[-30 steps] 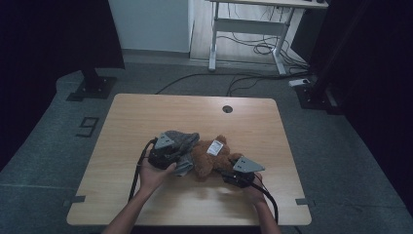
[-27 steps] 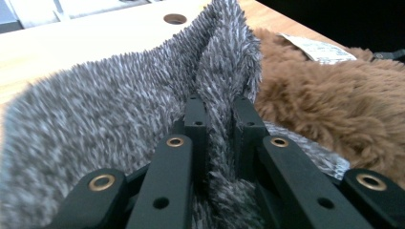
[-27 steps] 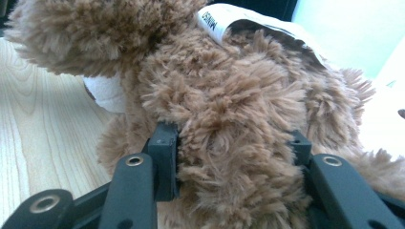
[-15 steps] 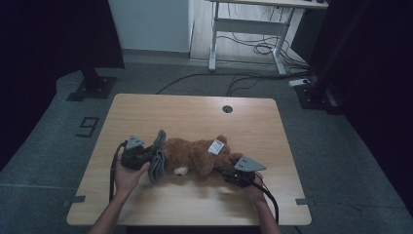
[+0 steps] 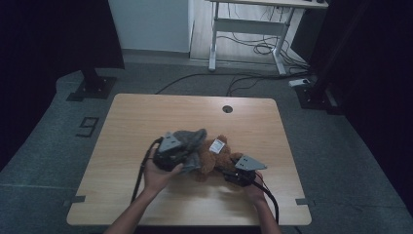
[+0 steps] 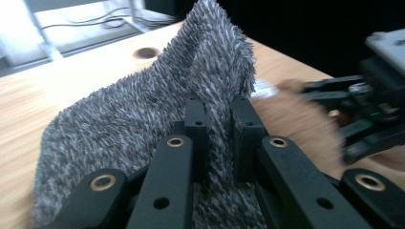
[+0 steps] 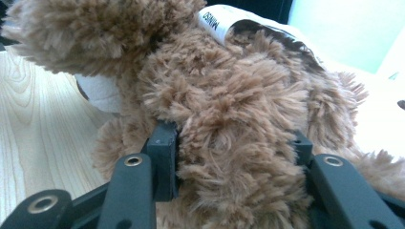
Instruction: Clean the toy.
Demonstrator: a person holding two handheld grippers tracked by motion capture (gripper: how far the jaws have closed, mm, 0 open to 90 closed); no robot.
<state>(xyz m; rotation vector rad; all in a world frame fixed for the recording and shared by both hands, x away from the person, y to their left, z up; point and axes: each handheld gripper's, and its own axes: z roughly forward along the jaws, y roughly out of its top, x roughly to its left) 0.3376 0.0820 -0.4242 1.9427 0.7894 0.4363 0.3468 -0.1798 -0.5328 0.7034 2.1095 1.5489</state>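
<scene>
A brown teddy bear (image 5: pixel 214 157) lies near the middle of the wooden table (image 5: pixel 146 112), with a white tag (image 5: pixel 217 145) on its back. A grey fuzzy cloth (image 5: pixel 191 138) drapes against the bear's left side. My left gripper (image 5: pixel 171 150) is shut on a fold of that grey cloth (image 6: pixel 143 119), pinched between its fingers (image 6: pixel 196 119). My right gripper (image 5: pixel 233 174) sits at the bear's right side, its jaws clamped around the bear's plush body (image 7: pixel 229 109). The tag (image 7: pixel 224 19) shows at the top of the right gripper view. The right gripper (image 6: pixel 367 119) also appears blurred in the left gripper view.
A round cable hole (image 5: pixel 227 108) sits near the table's far edge. Beyond the table stands a white desk frame (image 5: pixel 243 34) with cables on the floor. Black stand bases (image 5: pixel 92 87) rest on the grey floor at left and right.
The left gripper pulled the grey cloth out to the left, then came back right against the bear. The right gripper stayed clamped on the bear.
</scene>
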